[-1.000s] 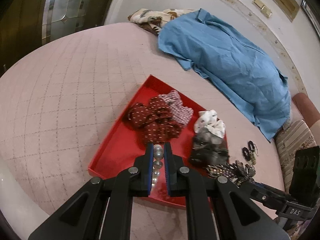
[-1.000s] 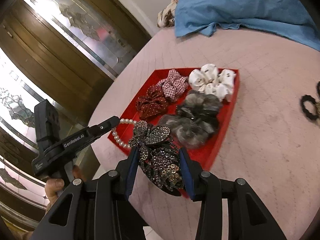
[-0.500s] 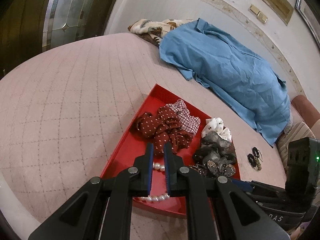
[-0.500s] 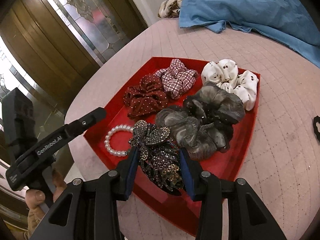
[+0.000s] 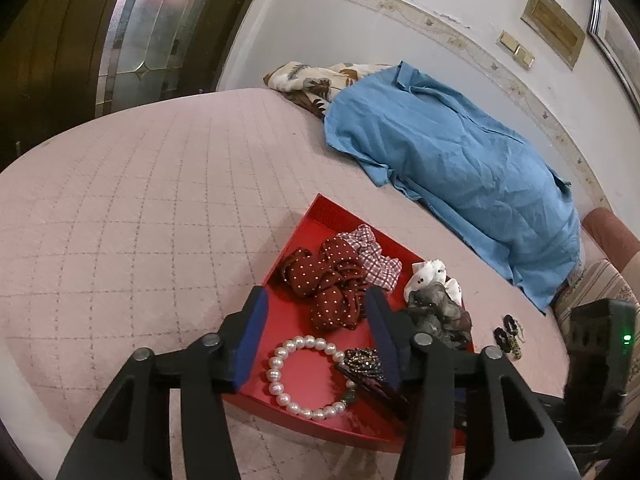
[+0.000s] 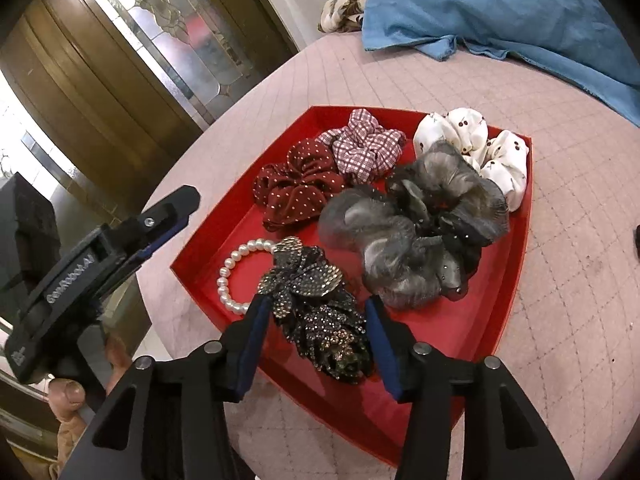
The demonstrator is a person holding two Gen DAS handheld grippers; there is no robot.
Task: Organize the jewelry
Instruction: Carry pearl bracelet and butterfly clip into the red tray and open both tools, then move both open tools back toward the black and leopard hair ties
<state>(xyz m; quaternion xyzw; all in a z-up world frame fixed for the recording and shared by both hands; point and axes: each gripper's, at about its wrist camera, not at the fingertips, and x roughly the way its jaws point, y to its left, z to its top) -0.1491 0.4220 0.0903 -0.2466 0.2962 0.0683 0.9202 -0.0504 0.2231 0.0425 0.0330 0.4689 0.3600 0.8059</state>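
Observation:
A red tray [image 5: 320,212] [image 6: 516,280] sits on the pink quilted bed. In it lie a pearl bracelet [image 5: 280,390] [image 6: 228,276], a dark red dotted scrunchie [image 5: 324,280] [image 6: 296,188], a checked scrunchie [image 5: 376,256] [image 6: 364,148], a white scrunchie [image 6: 472,136], a grey scrunchie [image 6: 404,236] and a rhinestone hair clip [image 5: 362,360] [image 6: 316,312]. My left gripper [image 5: 318,300] is open above the bracelet, empty. My right gripper [image 6: 314,304] has its jaws around the hair clip, which rests on the tray floor; the pads stand slightly apart from it.
A blue garment [image 5: 452,152] and a patterned cloth [image 5: 316,80] lie at the far side of the bed. Small black hair ties [image 5: 508,334] lie on the quilt right of the tray. A dark wooden door with glass [image 6: 132,52] stands beyond the bed edge.
My left gripper opened and let the pearl bracelet drop into the tray, then pulled back. My right gripper lowered the hair clip into the tray and widened its jaws.

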